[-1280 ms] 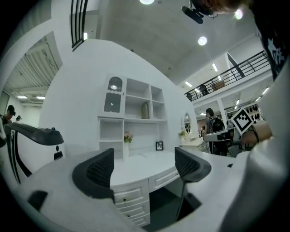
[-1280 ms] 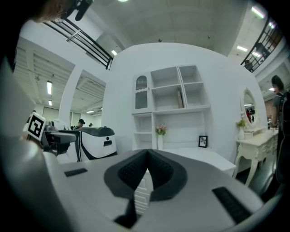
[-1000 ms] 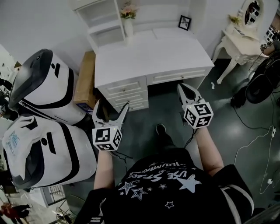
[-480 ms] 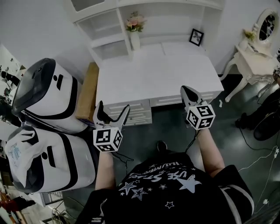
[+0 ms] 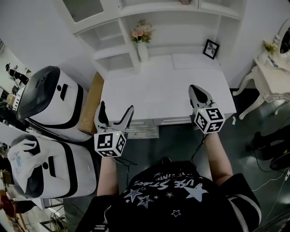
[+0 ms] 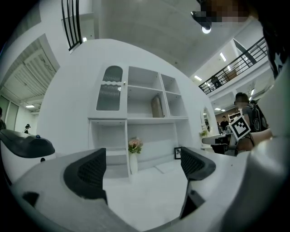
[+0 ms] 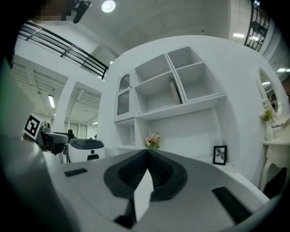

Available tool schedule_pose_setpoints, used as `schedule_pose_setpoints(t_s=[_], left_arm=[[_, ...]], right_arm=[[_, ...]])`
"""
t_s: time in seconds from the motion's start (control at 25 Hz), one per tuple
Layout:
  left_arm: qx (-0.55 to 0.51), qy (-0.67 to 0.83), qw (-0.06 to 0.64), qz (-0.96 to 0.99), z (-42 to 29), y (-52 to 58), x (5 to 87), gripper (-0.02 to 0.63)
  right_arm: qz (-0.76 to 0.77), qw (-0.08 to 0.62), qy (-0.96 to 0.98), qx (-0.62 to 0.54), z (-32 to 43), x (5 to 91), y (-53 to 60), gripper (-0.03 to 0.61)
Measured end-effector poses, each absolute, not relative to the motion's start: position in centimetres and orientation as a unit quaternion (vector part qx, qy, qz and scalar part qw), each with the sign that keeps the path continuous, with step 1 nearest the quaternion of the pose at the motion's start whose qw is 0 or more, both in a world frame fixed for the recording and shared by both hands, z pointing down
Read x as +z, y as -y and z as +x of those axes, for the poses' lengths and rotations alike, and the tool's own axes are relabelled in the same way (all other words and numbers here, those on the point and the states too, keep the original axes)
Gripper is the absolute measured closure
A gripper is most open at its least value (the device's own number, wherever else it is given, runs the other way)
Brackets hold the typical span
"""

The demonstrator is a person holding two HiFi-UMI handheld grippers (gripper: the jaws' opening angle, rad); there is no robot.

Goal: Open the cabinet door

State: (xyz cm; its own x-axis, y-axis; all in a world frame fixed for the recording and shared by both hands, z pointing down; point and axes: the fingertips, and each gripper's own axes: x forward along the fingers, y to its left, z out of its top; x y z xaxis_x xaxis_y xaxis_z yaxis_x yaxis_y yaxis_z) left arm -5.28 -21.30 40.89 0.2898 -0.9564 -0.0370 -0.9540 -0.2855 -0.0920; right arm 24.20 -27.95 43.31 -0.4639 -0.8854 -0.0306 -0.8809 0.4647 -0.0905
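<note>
White desk (image 5: pixel 163 90) low in the head view, with a white shelf unit (image 5: pixel 174 27) standing along its back edge. Cabinet door (image 5: pixel 84 8) high above the desk's back left corner, at the top left of the shelf unit: a grey pane in a white frame, lying flush and closed, well apart from both grippers. Open shelves beside and beneath the door, all above the desk's back edge. At the back of the desk, a white vase of pink flowers (image 5: pixel 142 43) near the middle and a small black picture frame (image 5: pixel 210 48) toward the right corner. Drawers (image 5: pixel 140 131) in the left half of the desk's front.

Left gripper (image 5: pixel 115 112) over the desk's front left corner, pointed toward the shelf unit; jaws spread wide, holding nothing, with only desk top and vase seen through the gap. Right gripper (image 5: pixel 196 90) over the desk's front right part, aimed the same way; jaws pressed together pad to pad, gripping nothing.

Against the desk's left side, a brown box (image 5: pixel 89 102), then two large white-and-black machines (image 5: pixel 50 104). Right of the desk, a white dressing table (image 5: pixel 272 74) on curved legs. Dark floor (image 5: pixel 181 140) in front of the desk.
</note>
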Motion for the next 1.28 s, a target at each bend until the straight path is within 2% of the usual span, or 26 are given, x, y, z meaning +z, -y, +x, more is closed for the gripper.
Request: schedule_pose_setpoints(t_s=[0.28,0.64,1.04,1.28], left_arm=[[-0.018,-0.609,0.065,-0.790,-4.4,23.6,39.3,0.114],[0.010,-0.602,0.126,-0.789,-4.5,27.1,32.7,0.114],[0.055,-0.562,0.178,-0.806,-6.1,35.3,26.4,0.114],[0.076,-0.534,0.232,-0.809,-7.1,40.3,21.0,0.114]], right_arm=[[-0.486,0.061,-0.872,-0.014,23.6,41.0,31.5,0.574],[-0.458,0.098,-0.883,0.034,21.1,34.8,35.4,0.574],[-0.475,0.095,-0.868,0.106,20.0,28.4,41.1,0.574],[-0.472,0.106,-0.862,0.153,16.8,23.3,45.2,0.574]])
